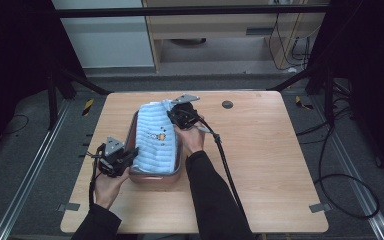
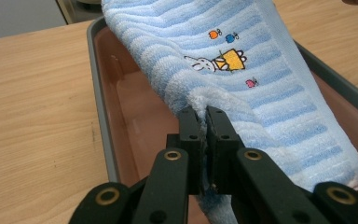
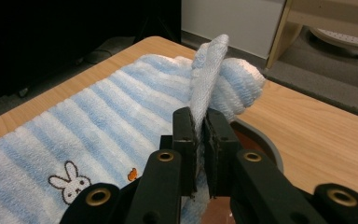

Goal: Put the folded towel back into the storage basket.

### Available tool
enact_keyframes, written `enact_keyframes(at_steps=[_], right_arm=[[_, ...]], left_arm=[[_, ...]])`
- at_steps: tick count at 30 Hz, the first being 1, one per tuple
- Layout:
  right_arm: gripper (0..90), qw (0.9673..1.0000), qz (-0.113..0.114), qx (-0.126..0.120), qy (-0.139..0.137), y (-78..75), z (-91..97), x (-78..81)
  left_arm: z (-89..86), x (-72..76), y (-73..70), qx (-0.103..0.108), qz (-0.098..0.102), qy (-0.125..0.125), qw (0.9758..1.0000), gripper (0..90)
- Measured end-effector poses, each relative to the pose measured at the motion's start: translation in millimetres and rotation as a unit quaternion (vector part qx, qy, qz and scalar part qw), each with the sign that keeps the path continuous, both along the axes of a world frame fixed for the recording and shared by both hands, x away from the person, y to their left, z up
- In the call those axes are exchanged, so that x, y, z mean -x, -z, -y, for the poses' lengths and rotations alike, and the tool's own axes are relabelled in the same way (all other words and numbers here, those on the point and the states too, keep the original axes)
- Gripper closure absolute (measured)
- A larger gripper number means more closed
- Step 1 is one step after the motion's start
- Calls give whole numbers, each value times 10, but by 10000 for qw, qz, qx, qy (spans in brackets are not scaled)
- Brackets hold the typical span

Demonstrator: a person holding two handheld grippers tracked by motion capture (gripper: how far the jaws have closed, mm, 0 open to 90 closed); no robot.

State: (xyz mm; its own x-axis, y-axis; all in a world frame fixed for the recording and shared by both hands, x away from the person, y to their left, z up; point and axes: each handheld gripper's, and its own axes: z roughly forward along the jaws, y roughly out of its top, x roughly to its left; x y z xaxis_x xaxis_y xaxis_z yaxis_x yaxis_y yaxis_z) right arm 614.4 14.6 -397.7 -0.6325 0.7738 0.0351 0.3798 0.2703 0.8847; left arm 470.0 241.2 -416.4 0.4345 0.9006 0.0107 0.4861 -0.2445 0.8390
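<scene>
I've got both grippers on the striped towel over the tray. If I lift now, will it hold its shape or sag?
Likely sags: the towel is soft terry, already bunched where the left gripper and right gripper pinch it. Probably light. The tray should stay put.

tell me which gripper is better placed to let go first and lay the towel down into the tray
Probably the left gripper: it pinches the towel at the near end, low beside the tray. The right gripper holds the far end lifted.

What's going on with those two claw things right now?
Left gripper shut on towel, near end. Right gripper shut on far end. Towel lies over tray. Nothing in the way.
</scene>
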Motion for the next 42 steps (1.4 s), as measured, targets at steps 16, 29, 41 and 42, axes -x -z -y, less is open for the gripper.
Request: enact_keyframes(at_steps=[16,29,41,42], right_arm=[[840,9993,-319,192,41,298,-4,-10],[727,9974,-452,559,73,418,-46,-29],[618,9999,-9,-38,98,74,223,132],[600,9999,14,-84,104,46,256,152]], left_arm=[[10,-7,156,-126,-180,-15,9998,858],[-25,-37,178,-79,-215,-164,9996,758],[-49,41,35,126,51,-121,9998,651],[-50,48,26,136,58,-109,9998,643]])
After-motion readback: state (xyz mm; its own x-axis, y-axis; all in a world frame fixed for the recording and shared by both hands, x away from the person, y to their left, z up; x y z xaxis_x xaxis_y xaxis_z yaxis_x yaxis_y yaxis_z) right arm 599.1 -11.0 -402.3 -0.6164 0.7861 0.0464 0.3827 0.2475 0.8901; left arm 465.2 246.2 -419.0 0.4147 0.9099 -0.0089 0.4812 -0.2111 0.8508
